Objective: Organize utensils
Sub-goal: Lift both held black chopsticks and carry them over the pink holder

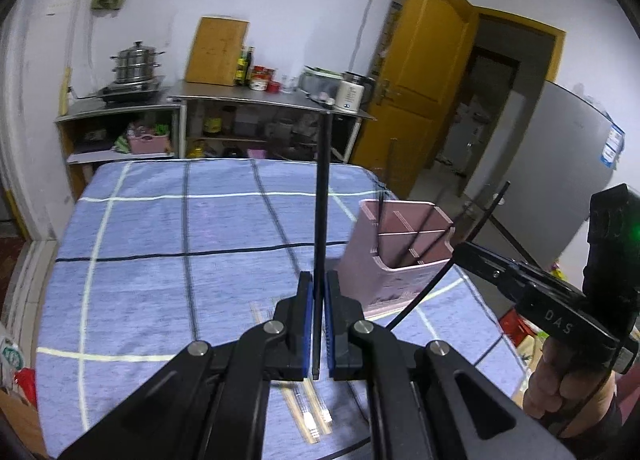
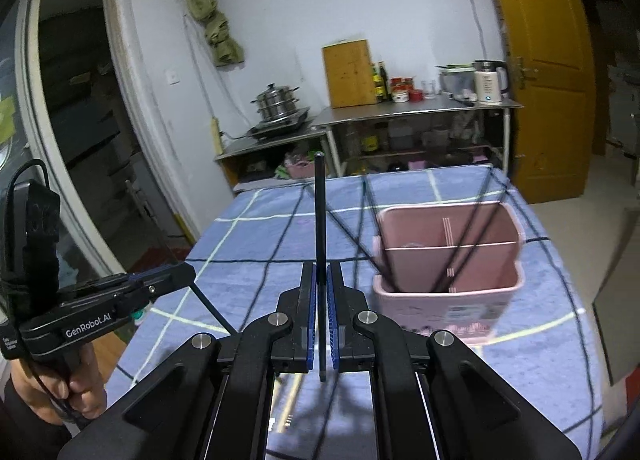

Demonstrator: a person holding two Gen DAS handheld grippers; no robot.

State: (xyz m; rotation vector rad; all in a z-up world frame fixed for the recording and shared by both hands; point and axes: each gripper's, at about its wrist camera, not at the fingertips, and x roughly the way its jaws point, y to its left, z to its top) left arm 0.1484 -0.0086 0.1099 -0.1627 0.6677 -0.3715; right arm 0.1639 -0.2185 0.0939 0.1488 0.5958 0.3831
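My left gripper [image 1: 319, 278] is shut on a black chopstick [image 1: 322, 187] that stands upright between its blue pads. To its right stands a pink divided utensil holder [image 1: 400, 260] with several black chopsticks leaning inside. My right gripper [image 2: 321, 266] is shut on another black chopstick [image 2: 319, 211], also upright, just left of and nearer than the pink holder [image 2: 448, 288]. Each view shows the other gripper at its side: the right gripper [image 1: 460, 250] and the left gripper [image 2: 190, 270], each with its chopstick slanting down. Pale wooden chopsticks [image 1: 310, 414] lie on the cloth below.
The table wears a blue checked cloth [image 1: 180, 227]. Behind it stands a steel counter [image 1: 256, 97] with a steamer pot [image 1: 136, 63], cutting board, bottles and kettle [image 1: 350, 95]. A yellow door [image 1: 424, 75] hangs open at right, near a grey fridge [image 1: 560, 155]. A hand [image 1: 560, 392] holds the right gripper.
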